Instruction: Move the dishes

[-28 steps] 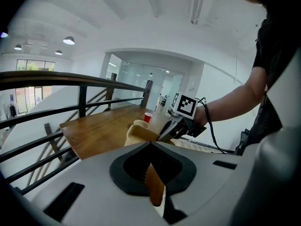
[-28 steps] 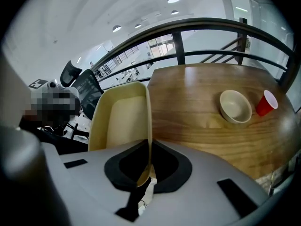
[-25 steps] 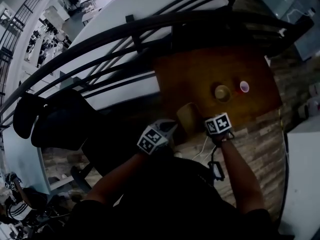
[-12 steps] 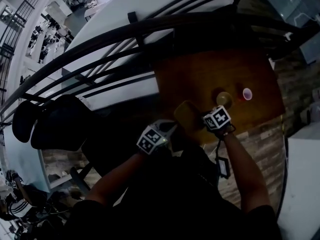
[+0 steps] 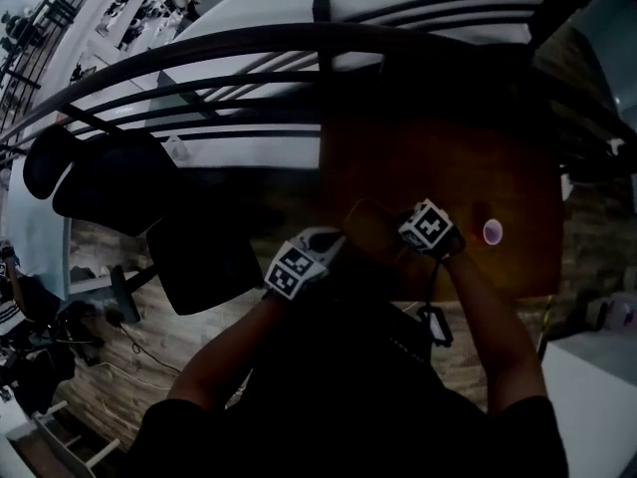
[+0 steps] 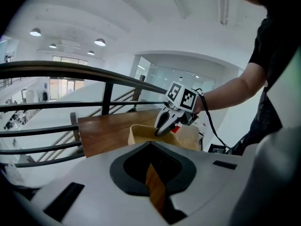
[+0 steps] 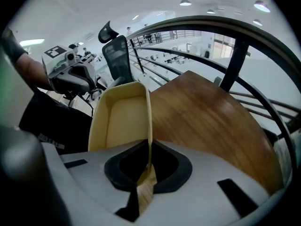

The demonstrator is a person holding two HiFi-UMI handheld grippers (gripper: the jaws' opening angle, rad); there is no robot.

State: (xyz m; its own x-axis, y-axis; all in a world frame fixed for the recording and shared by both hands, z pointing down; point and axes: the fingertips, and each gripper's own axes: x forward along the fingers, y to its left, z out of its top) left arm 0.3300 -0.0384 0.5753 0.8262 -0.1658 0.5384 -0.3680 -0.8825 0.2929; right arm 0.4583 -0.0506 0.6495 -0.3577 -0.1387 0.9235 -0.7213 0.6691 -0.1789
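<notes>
Change over the last second: the tray [image 5: 370, 229] hung off the desk's [image 5: 498, 162] near-left corner, and now it's over the wood just inside the near edge, left half. My read is that the carry is nearly done, with set-down and release left. I can't tell whether it touches the desk yet.

Your right tongs [image 6: 161, 127] are pinched narrow on the tray's thin rim, and the tray looks tipped rather than flat. Your left tongs [image 6: 154, 188] are closed with nothing in them, off the near-left corner, near the tray but apart from it.

Around: a pink cup [image 5: 492, 231] stands just right of your right tongs, toward the near edge. The bowl seen a second ago is out of sight (likely behind the marker cube), so mind it when you lower. The railing [image 5: 299, 43] runs past the far edge and the chairs [image 5: 199, 252] stand off the left edge; neither is in the way.
</notes>
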